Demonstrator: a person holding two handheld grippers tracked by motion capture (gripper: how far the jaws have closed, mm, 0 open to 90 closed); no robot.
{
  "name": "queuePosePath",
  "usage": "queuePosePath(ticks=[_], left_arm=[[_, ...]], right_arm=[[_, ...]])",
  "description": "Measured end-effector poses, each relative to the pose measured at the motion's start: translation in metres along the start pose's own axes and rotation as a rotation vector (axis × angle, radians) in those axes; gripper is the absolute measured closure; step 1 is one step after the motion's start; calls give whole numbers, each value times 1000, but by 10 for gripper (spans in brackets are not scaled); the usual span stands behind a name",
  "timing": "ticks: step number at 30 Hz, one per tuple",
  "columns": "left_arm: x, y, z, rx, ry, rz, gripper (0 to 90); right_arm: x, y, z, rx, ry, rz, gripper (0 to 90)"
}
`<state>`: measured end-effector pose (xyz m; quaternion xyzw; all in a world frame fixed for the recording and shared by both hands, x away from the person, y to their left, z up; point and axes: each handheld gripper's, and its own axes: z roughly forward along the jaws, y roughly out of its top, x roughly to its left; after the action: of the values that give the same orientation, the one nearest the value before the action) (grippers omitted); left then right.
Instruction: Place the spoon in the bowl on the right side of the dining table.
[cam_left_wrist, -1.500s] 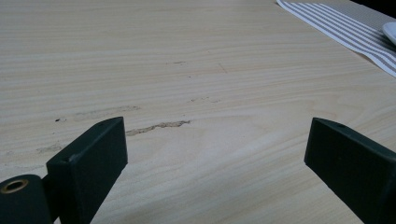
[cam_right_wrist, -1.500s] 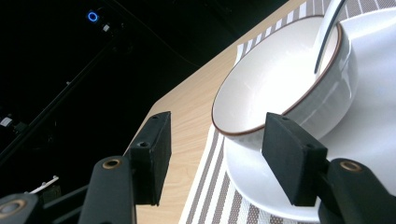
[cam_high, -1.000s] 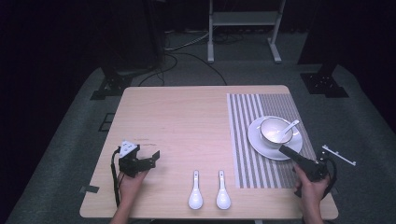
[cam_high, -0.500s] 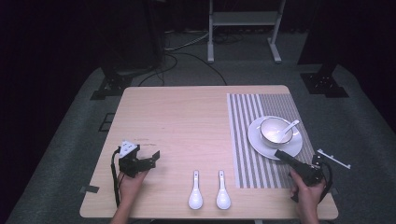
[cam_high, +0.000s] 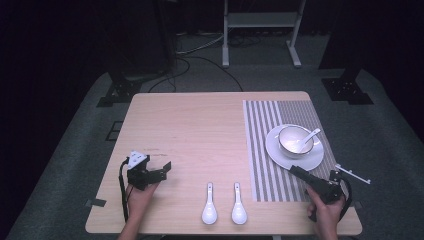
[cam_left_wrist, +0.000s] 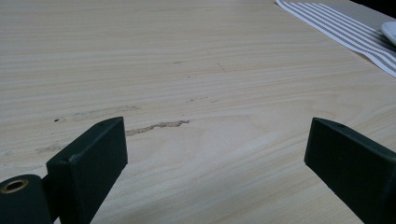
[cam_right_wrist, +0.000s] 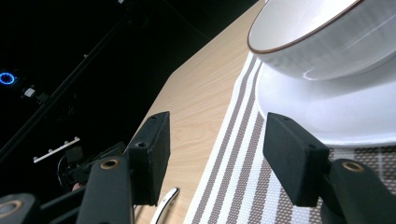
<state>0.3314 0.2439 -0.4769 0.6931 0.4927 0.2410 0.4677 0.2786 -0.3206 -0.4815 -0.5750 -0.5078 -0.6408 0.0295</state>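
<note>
High view: the table carries a striped placemat on its right half, and on that mat, toward two o'clock from the table's middle, sits a white plate with a bowl on it and a spoon leaning inside. The right gripper lies just at five o'clock of the plate, jaws parted and empty; in the right gripper view its tips stand near the plate rim, not touching it. The plate looks like glazed ceramic: stiff, fairly heavy with the bowl on top, slick and breakable, so its thin overhanging rim seems the best hold. Two loose spoons lie at six o'clock near the front edge. The left gripper, at eight o'clock, is spread wide over bare wood.
</note>
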Motion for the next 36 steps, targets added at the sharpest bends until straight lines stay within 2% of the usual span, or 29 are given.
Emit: queuePosePath(ticks=[19,36], left_arm=[[0,0,0,0,-1,1,47],[0,0,0,0,-3,2,47]], right_arm=[[13,-14,4,36,31,-18,400],[14,-27,3,65,44,-13,393]])
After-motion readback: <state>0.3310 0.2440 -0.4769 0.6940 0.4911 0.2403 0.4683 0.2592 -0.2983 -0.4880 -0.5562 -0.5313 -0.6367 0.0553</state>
